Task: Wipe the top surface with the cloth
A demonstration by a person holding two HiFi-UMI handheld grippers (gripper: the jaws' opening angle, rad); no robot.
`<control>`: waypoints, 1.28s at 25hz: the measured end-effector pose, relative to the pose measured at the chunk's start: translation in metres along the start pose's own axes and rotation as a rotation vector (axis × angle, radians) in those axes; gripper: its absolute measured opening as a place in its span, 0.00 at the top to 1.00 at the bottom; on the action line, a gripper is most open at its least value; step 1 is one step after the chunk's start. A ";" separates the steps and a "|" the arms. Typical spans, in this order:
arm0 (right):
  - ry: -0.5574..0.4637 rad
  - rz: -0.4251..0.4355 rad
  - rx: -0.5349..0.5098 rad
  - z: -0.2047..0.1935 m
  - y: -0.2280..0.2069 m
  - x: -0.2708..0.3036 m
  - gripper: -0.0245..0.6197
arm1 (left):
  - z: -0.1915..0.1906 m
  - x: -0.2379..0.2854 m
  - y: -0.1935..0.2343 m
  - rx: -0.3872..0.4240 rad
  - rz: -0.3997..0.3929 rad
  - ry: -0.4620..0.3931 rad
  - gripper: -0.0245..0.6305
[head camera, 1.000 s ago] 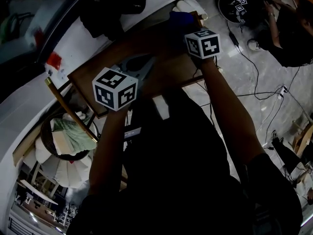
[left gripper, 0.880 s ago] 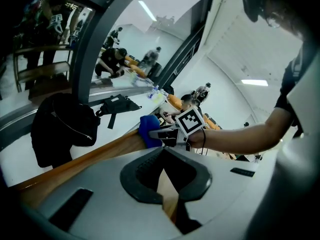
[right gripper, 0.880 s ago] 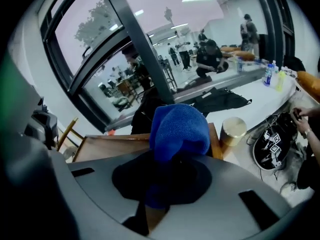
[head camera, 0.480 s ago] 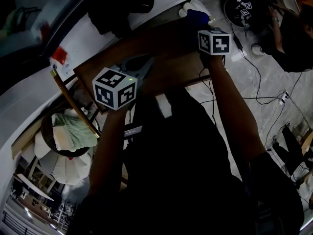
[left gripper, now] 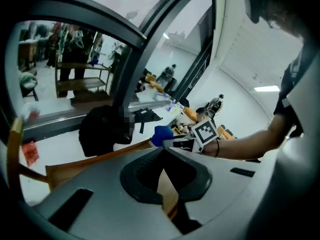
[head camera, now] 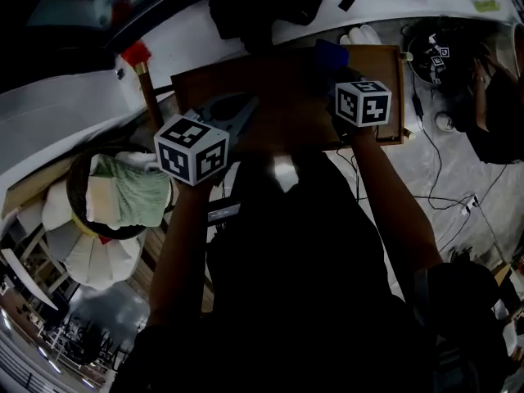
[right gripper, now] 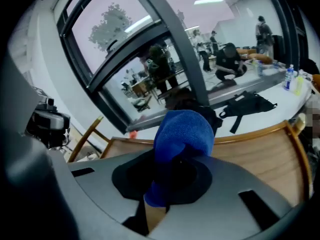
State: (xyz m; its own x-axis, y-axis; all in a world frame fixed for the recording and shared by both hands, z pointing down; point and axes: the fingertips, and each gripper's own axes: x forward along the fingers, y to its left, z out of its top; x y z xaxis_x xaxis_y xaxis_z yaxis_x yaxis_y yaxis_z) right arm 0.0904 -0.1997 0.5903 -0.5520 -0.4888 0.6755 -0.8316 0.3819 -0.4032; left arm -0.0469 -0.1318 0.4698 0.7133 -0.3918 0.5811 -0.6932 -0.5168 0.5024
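Observation:
A blue cloth (head camera: pixel 330 56) (right gripper: pixel 184 134) is bunched between the jaws of my right gripper (head camera: pixel 340 76) (right gripper: pixel 172 169), which is shut on it. It sits over the far part of the wooden top (head camera: pixel 278 97) (right gripper: pixel 260 154), which has a raised rim. My left gripper (head camera: pixel 237 115) (left gripper: pixel 163 149) hovers over the near left part of that top, shut, with nothing between its tips. In the left gripper view the blue cloth (left gripper: pixel 161 134) and the right gripper's marker cube (left gripper: pixel 205 131) show ahead of it.
A black bag (head camera: pixel 262 6) (left gripper: pixel 102 129) lies on the white counter beyond the wooden top. A round basket with green cloth (head camera: pixel 123 195) stands at the left. Cables (head camera: pixel 442 162) run over the floor at the right, near a seated person (head camera: pixel 491 97).
The head view has swung, so the wooden top now lies squarer across the picture. My right gripper with the cloth has shifted away from the top's far right corner. The left gripper has barely moved.

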 end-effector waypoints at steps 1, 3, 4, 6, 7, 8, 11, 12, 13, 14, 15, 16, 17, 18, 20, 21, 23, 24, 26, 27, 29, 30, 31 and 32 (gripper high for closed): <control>0.005 0.036 -0.012 0.000 0.026 0.011 0.87 | -0.002 -0.017 0.009 -0.004 0.019 -0.013 0.95; 0.017 0.104 -0.035 0.000 0.078 0.033 0.87 | -0.007 -0.050 0.028 -0.014 0.053 -0.033 0.95; 0.022 0.136 -0.045 -0.001 0.104 0.043 0.87 | -0.011 -0.066 0.037 -0.022 0.068 -0.041 0.95; 0.030 0.194 -0.061 -0.002 0.153 0.062 0.87 | -0.019 -0.095 0.053 -0.038 0.094 -0.055 0.95; 0.033 0.220 -0.065 -0.002 0.175 0.072 0.87 | -0.023 -0.108 0.061 -0.046 0.107 -0.061 0.95; 0.037 0.244 -0.068 -0.003 0.196 0.081 0.87 | -0.027 -0.120 0.068 -0.053 0.118 -0.067 0.95; 0.058 0.305 -0.078 -0.011 0.250 0.108 0.87 | -0.041 -0.148 0.088 -0.067 0.142 -0.073 0.95; 0.067 0.319 -0.083 -0.014 0.265 0.117 0.87 | -0.045 -0.155 0.095 -0.072 0.147 -0.075 0.95; 0.077 0.329 -0.086 -0.018 0.277 0.127 0.87 | -0.049 -0.162 0.101 -0.081 0.149 -0.077 0.95; 0.089 0.338 -0.086 -0.023 0.288 0.136 0.87 | -0.053 -0.168 0.106 -0.093 0.148 -0.082 0.95; 0.101 0.343 -0.083 -0.028 0.297 0.145 0.87 | -0.056 -0.172 0.110 -0.108 0.143 -0.088 0.95; 0.115 0.344 -0.079 -0.033 0.305 0.154 0.87 | -0.059 -0.176 0.114 -0.120 0.138 -0.090 0.95; 0.127 0.343 -0.074 -0.039 0.310 0.162 0.87 | -0.063 -0.178 0.118 -0.126 0.135 -0.088 0.95; 0.140 0.340 -0.070 -0.044 0.315 0.170 0.87 | -0.067 -0.179 0.121 -0.125 0.132 -0.081 0.95; 0.170 0.324 -0.071 -0.055 0.319 0.183 0.87 | -0.073 -0.179 0.125 -0.124 0.121 -0.066 0.95; 0.186 0.312 -0.078 -0.060 0.319 0.188 0.87 | -0.075 -0.178 0.126 -0.123 0.115 -0.060 0.95; 0.222 0.285 -0.098 -0.071 0.318 0.195 0.87 | -0.076 -0.177 0.127 -0.124 0.100 -0.057 0.95; 0.236 0.271 -0.110 -0.075 0.317 0.197 0.87 | -0.075 -0.176 0.127 -0.124 0.092 -0.058 0.95; 0.252 0.246 -0.130 -0.081 0.314 0.201 0.87 | -0.071 -0.173 0.127 -0.117 0.081 -0.058 0.95; 0.256 0.239 -0.134 -0.082 0.312 0.203 0.87 | -0.069 -0.171 0.127 -0.113 0.075 -0.057 0.95; 0.262 0.239 -0.142 -0.083 0.310 0.205 0.87 | -0.067 -0.166 0.127 -0.109 0.065 -0.055 0.95; 0.268 0.244 -0.150 -0.084 0.310 0.206 0.87 | -0.067 -0.164 0.127 -0.106 0.062 -0.052 0.95; 0.275 0.250 -0.161 -0.084 0.309 0.206 0.87 | -0.067 -0.163 0.128 -0.105 0.061 -0.049 0.95; 0.282 0.254 -0.173 -0.084 0.309 0.206 0.87 | -0.067 -0.161 0.128 -0.105 0.060 -0.045 0.95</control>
State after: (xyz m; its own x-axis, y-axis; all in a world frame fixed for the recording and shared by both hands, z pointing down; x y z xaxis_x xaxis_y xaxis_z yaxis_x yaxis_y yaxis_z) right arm -0.2752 -0.1164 0.6573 -0.6800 -0.1371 0.7203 -0.6353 0.6005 -0.4855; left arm -0.2575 -0.0839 0.4833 0.6727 -0.4547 0.5838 -0.7399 -0.4102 0.5332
